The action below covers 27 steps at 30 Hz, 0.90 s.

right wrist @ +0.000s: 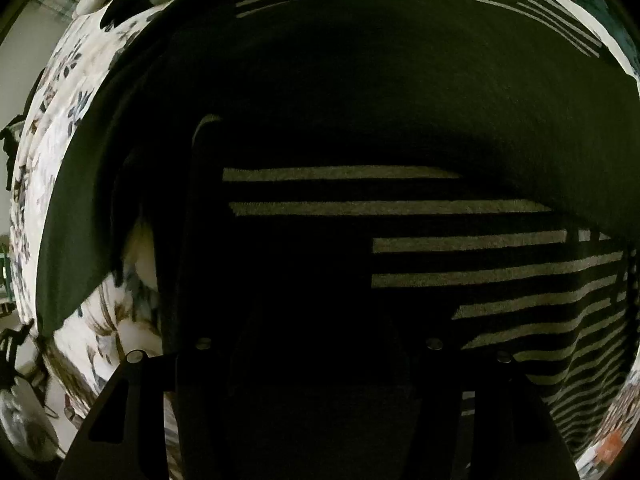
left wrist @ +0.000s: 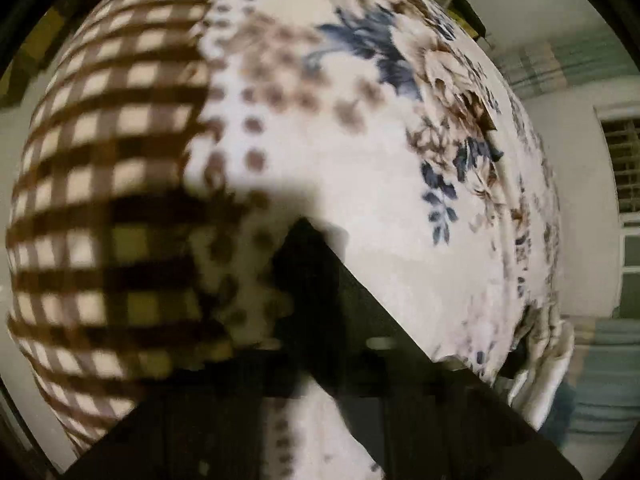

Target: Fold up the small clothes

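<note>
Floral bedding (left wrist: 360, 168) filled the left view, with a brown checked panel (left wrist: 108, 160) beside it, and that was my work surface. My left gripper (left wrist: 304, 248) was clenched tight, jaws together, tilted down at the bedding; I could see nothing caught between them, just dark fingers blurred over the pale cloth. My guess: it was empty and between grabs.

On the right, my gripper (right wrist: 316, 240) pointed straight down onto the garment (right wrist: 360, 80), a dark knit with pale stripes, spread flat over the floral cover (right wrist: 60, 140). One dark finger (right wrist: 204, 200) showed on the left of the view; the rest was lost in shadow, so I couldn't tell whether those jaws were pinching the knit or only parted above it. I judged the cloth lay flat that way so an edge could be lifted and folded over.

No brand, label or writing was readable anywhere, only an orange scrap (right wrist: 610, 446) at the corner, too small to read.
</note>
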Available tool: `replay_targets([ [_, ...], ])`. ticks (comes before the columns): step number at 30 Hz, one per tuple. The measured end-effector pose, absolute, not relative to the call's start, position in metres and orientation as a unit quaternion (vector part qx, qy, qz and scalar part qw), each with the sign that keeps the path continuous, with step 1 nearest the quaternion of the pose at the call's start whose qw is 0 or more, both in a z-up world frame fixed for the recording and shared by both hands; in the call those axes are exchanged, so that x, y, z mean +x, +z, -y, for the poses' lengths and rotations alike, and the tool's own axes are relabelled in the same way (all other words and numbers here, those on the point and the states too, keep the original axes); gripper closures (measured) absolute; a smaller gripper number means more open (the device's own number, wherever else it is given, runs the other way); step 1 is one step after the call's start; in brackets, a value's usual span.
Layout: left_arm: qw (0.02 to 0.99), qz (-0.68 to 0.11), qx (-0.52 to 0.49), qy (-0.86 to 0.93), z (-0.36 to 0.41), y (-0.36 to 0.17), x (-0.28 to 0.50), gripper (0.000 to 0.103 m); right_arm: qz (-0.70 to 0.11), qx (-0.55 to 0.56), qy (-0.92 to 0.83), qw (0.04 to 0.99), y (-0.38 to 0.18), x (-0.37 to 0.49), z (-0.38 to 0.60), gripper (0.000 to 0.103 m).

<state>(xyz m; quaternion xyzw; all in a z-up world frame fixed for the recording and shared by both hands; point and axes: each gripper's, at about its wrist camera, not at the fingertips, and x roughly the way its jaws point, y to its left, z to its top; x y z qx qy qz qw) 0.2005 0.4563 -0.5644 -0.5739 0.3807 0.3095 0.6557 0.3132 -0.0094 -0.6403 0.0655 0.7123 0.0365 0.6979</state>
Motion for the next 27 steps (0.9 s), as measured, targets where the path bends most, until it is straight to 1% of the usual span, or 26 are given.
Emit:
replay_targets([
  [4,0.680,-0.353,-0.571,0.294,-0.456,-0.546,0.201,0.097,-0.709,0.065,0.038,0.701,-0.637,0.302,0.011,0.043],
  [6,0.700,-0.314,-0.584,0.265,-0.454,-0.529,0.201,0.097,-0.708,0.069,0.038,0.702,-0.636,0.299,0.014,0.043],
  [7,0.717,-0.288,-0.586,0.242,-0.448,-0.512,0.193,0.097,-0.708,0.071,0.037,0.702,-0.636,0.298,0.013,0.043],
  [9,0.745,-0.279,-0.561,0.229,-0.439,-0.490,0.179,0.097,-0.707,0.075,0.037,0.702,-0.635,0.295,0.016,0.043],
  [10,0.748,-0.291,-0.548,0.235,-0.436,-0.488,0.174,0.097,-0.708,0.076,0.036,0.702,-0.635,0.295,0.018,0.043],
  [12,0.729,-0.337,-0.537,0.258,-0.432,-0.505,0.151,0.097,-0.709,0.077,0.035,0.700,-0.632,0.291,0.027,0.043],
  [14,0.678,-0.385,-0.561,0.277,-0.432,-0.541,0.127,0.096,-0.711,0.080,0.033,0.698,-0.630,0.289,0.033,0.043],
  [16,0.628,-0.408,-0.593,0.294,-0.432,-0.570,0.097,0.095,-0.713,0.087,0.031,0.695,-0.627,0.287,0.039,0.043],
  [17,0.616,-0.405,-0.605,0.302,-0.431,-0.576,0.083,0.095,-0.714,0.088,0.030,0.694,-0.627,0.286,0.041,0.043],
  [19,0.614,-0.383,-0.620,0.303,-0.430,-0.576,0.062,0.082,-0.715,0.088,0.030,0.693,-0.624,0.281,0.049,0.043],
  [20,0.616,-0.375,-0.624,0.300,-0.429,-0.576,0.063,0.058,-0.715,0.086,0.031,0.693,-0.624,0.283,0.049,0.043],
  [21,0.622,-0.360,-0.632,0.291,-0.431,-0.575,0.064,0.044,-0.715,0.083,0.031,0.693,-0.624,0.281,0.051,0.043],
  [23,0.635,-0.333,-0.644,0.265,-0.432,-0.575,0.075,0.043,-0.715,0.074,0.030,0.695,-0.622,0.278,0.052,0.043],
  [24,0.640,-0.334,-0.643,0.255,-0.433,-0.575,0.084,0.043,-0.715,0.072,0.029,0.695,-0.623,0.277,0.049,0.043],
  [26,0.653,-0.349,-0.625,0.246,-0.434,-0.579,0.108,0.043,-0.715,0.072,0.026,0.695,-0.620,0.274,0.051,0.043],
  [27,0.659,-0.366,-0.608,0.250,-0.434,-0.582,0.122,0.043,-0.715,0.074,0.023,0.694,-0.622,0.282,0.036,0.043],
])
